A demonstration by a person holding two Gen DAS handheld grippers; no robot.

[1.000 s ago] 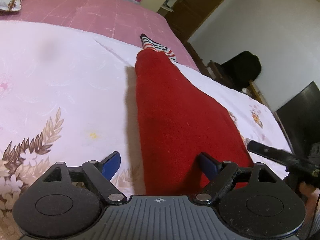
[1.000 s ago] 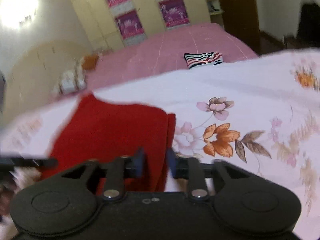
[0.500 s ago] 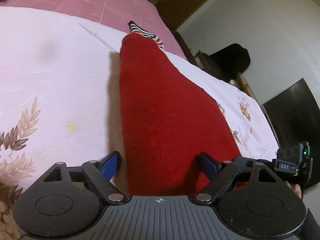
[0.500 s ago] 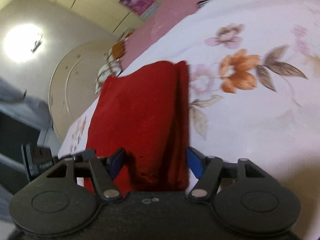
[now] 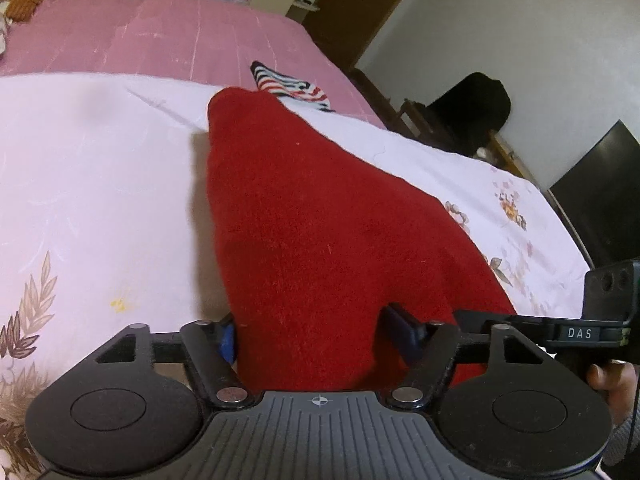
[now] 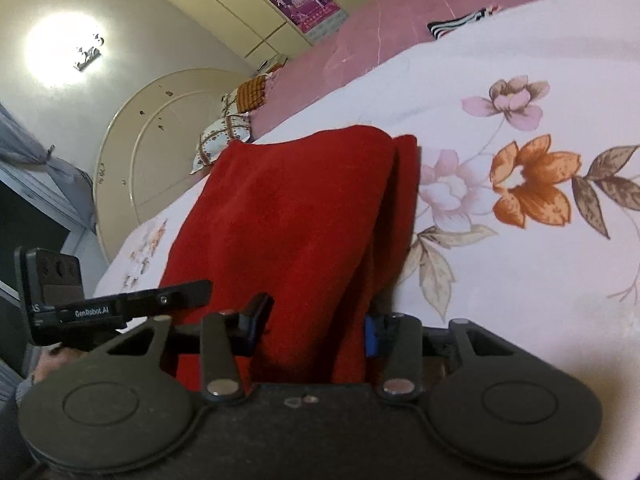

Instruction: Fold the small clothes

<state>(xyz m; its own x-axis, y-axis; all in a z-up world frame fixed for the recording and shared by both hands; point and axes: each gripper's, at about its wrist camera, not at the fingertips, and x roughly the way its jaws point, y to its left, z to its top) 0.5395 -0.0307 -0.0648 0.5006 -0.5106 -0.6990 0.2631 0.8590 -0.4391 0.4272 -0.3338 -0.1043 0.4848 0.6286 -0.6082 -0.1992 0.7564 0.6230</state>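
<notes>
A red fleece garment (image 5: 320, 216) lies folded lengthwise on the white floral sheet (image 5: 92, 184). My left gripper (image 5: 316, 336) has its jaws around the garment's near end, pressing into the cloth. In the right wrist view the same red garment (image 6: 288, 224) shows a doubled edge on its right side. My right gripper (image 6: 316, 328) has its jaws closed in on that near corner. The right gripper's body also shows at the right edge of the left wrist view (image 5: 592, 320).
A striped black, white and red cloth (image 5: 288, 84) lies beyond the garment on the pink bedspread (image 5: 160, 36). Pillows (image 6: 228, 136) sit by the round headboard (image 6: 152, 148). A dark screen (image 5: 600, 196) and black bag (image 5: 472, 112) stand off the bed's right side.
Both grippers have moved in over the garment's near end and narrowed their jaws onto the red cloth. The right gripper opened after one second ago, then closed in on the folded edge.
</notes>
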